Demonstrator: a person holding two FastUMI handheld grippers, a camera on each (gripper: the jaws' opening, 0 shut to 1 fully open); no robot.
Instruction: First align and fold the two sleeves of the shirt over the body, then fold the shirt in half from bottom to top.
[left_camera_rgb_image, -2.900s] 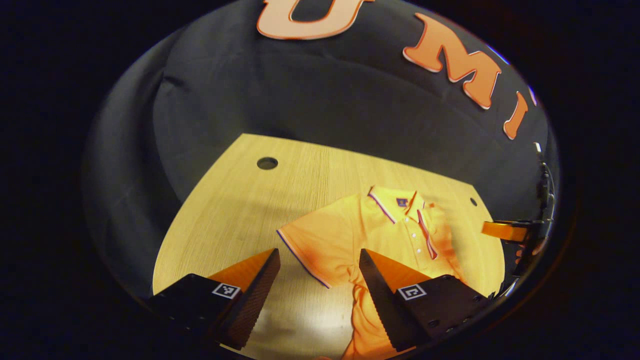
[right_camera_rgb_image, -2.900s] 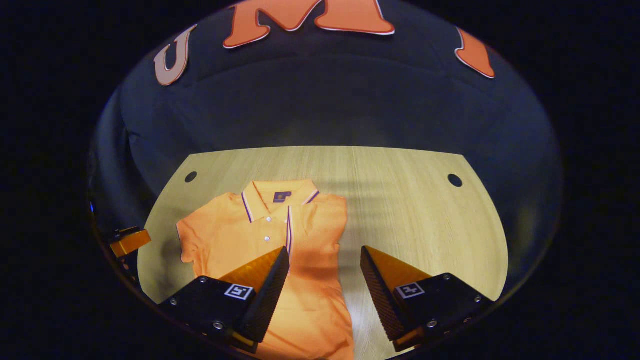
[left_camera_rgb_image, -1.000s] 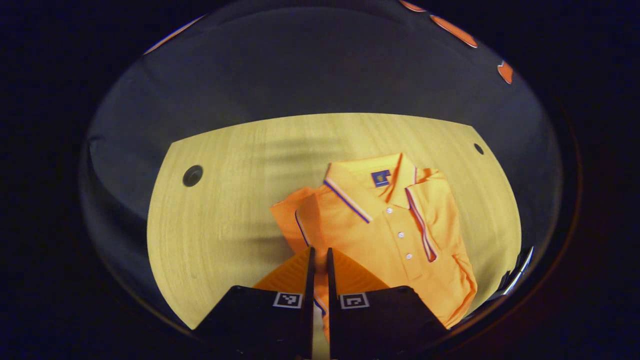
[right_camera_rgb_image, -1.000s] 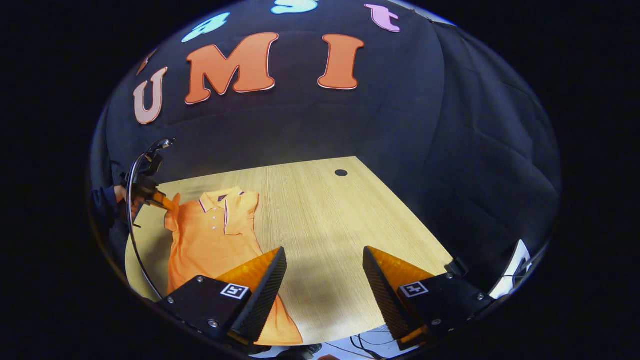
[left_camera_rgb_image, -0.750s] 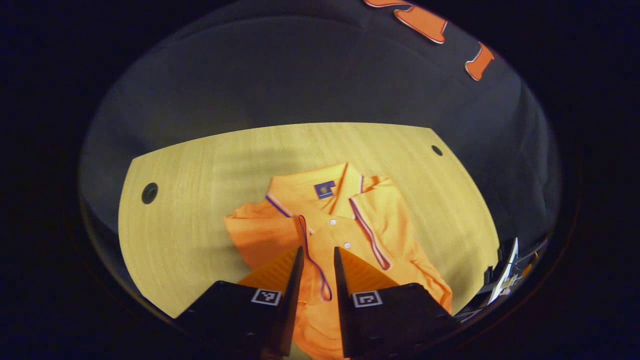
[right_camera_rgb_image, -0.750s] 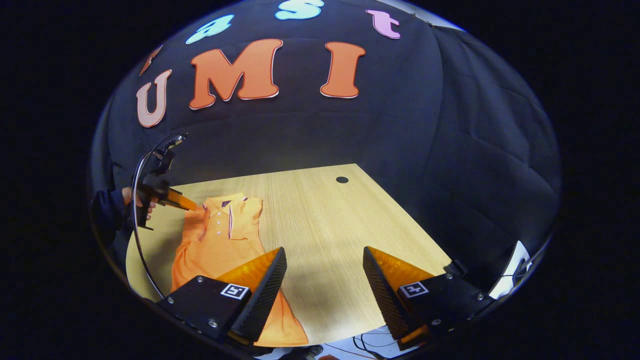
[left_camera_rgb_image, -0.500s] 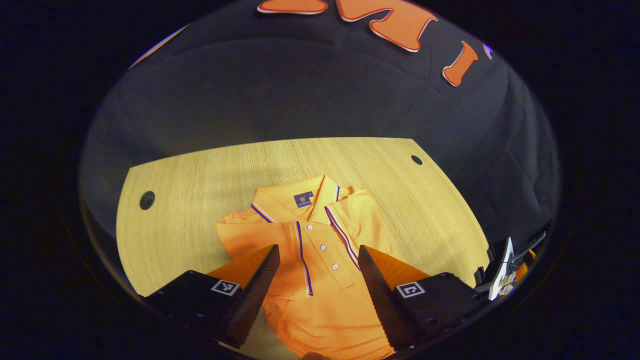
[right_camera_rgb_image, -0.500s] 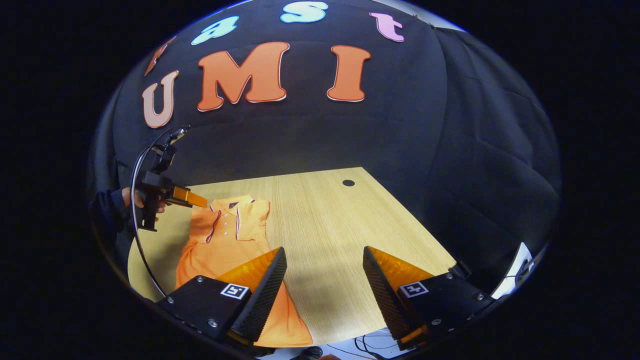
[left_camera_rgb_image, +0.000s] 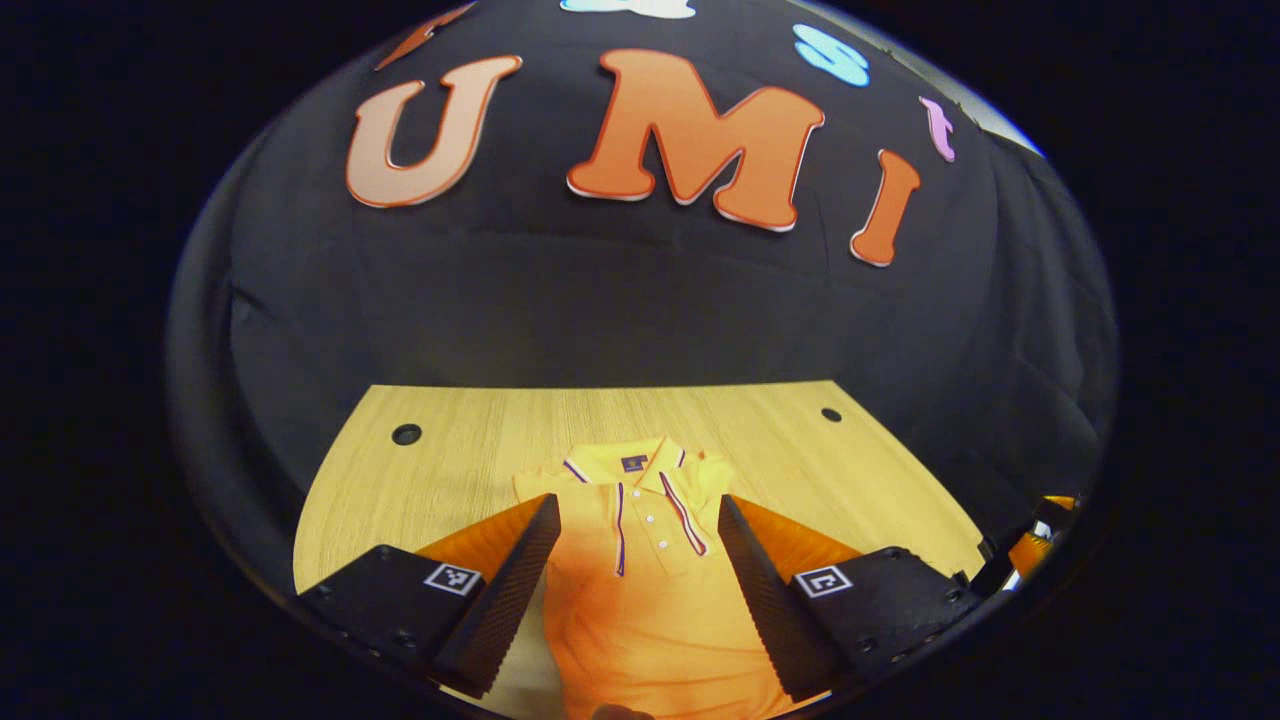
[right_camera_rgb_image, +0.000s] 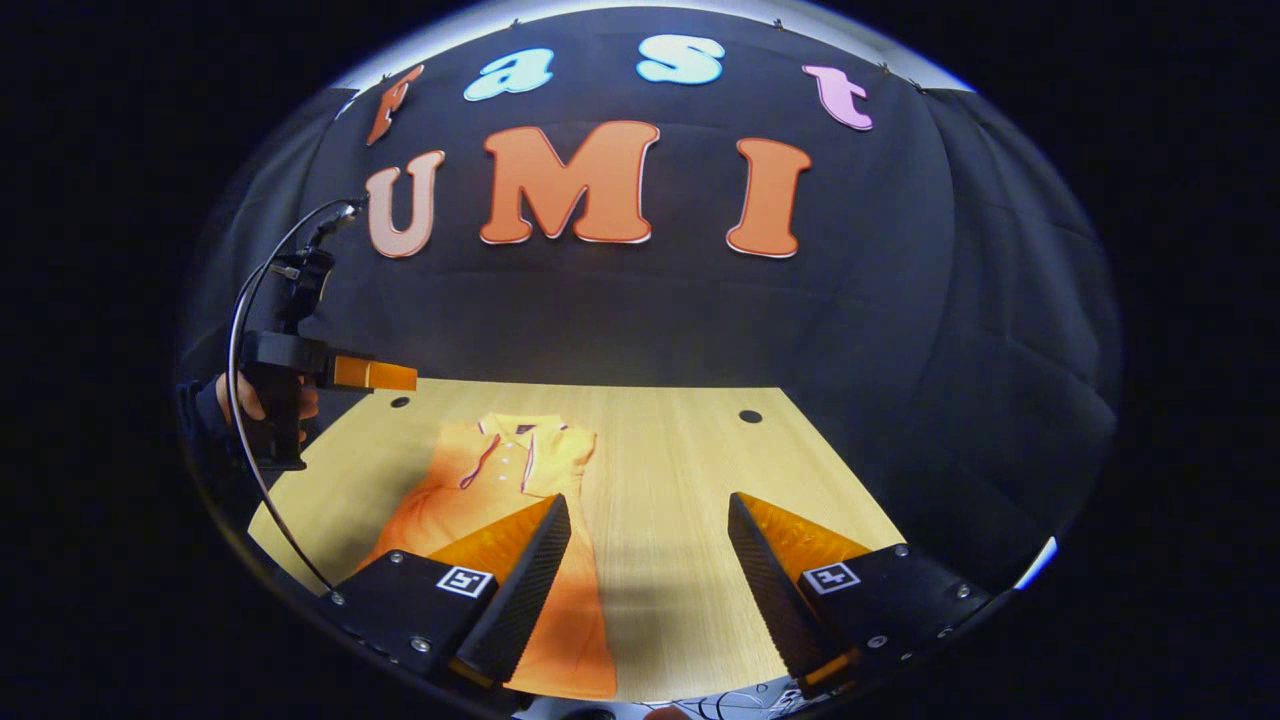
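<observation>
**Both sleeves folded in, both grippers free above the table**

The orange polo shirt with striped collar (left_camera_rgb_image: 640, 570) lies flat on the light wooden table (left_camera_rgb_image: 450, 470), collar toward the far edge, with both sleeves folded over the body. The left gripper (left_camera_rgb_image: 635, 520) hovers above the shirt, its jaws wide apart and holding nothing. The right gripper (right_camera_rgb_image: 645, 520) hangs over bare table just beside the shirt (right_camera_rgb_image: 500, 480), also wide and empty. In the right gripper view, a hand (right_camera_rgb_image: 250, 400) holds the left gripper (right_camera_rgb_image: 385, 374) at the table's left side.
</observation>
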